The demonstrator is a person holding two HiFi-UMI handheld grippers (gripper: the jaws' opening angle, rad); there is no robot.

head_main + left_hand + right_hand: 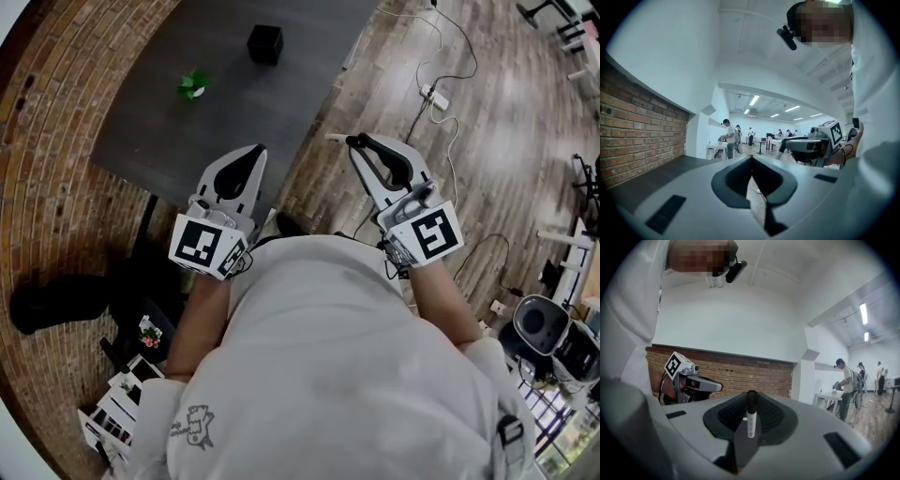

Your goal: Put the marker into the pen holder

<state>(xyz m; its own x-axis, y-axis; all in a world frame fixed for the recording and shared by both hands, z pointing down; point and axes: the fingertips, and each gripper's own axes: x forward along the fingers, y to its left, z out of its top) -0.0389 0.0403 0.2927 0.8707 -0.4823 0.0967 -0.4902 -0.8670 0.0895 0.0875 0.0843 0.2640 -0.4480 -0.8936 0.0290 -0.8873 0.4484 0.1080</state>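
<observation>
A white marker with a black cap (pixel 751 420) stands upright between the jaws of my right gripper (pixel 751 401), which is shut on it. In the head view the marker (pixel 336 138) sticks out leftward from the right gripper (pixel 356 142), held over the wooden floor beside the table's corner. The pen holder (pixel 265 44), a small black cube, stands at the far side of the dark grey table (pixel 169 141). My left gripper (pixel 260 150) hovers at the table's near edge, jaws together with nothing in them; its tips (pixel 751 161) meet in the left gripper view.
A small green object (pixel 194 85) lies on the table left of the pen holder. White cables and a power strip (pixel 436 97) trail over the wooden floor at right. A black bag (pixel 56 300) sits at lower left. People (pixel 729 138) work at distant tables.
</observation>
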